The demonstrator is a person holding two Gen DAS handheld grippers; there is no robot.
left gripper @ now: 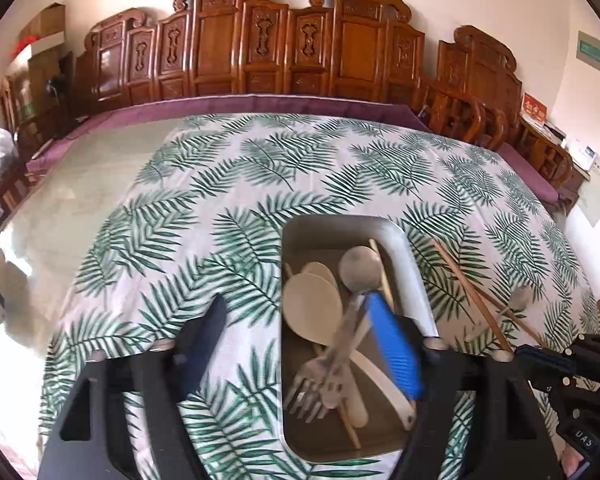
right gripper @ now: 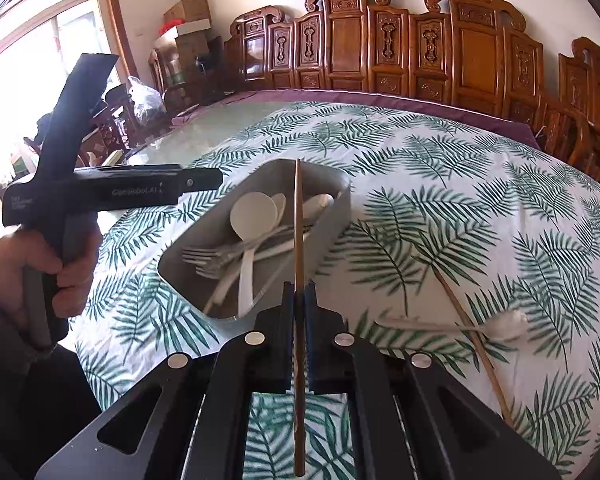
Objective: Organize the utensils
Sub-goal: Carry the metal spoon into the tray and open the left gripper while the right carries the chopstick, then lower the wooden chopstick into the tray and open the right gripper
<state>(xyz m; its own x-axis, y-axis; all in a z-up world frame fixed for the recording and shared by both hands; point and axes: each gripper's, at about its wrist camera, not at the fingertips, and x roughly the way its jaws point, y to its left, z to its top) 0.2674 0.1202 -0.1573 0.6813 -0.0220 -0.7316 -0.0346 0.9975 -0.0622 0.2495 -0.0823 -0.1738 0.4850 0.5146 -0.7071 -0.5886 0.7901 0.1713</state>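
Reading "UAS" on right tongs (left gripper: pixel 548 360); pinched on chopstick (right gripper: pixel 298 240); left tongs (left gripper: pixel 308 340) agape, empty

Cutlery (left gripper: pixel 332 344) piled in grey bin (left gripper: pixel 404 240)

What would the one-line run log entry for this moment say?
left hand-held gripper: open | right hand-held gripper: shut on brown wooden chopstick | grey rectangular bin: holds utensils

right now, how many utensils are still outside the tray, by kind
chopsticks: 2 (one on the cloth, one gripped in the right tongs)
white spoons: 1, on the cloth
total: 3
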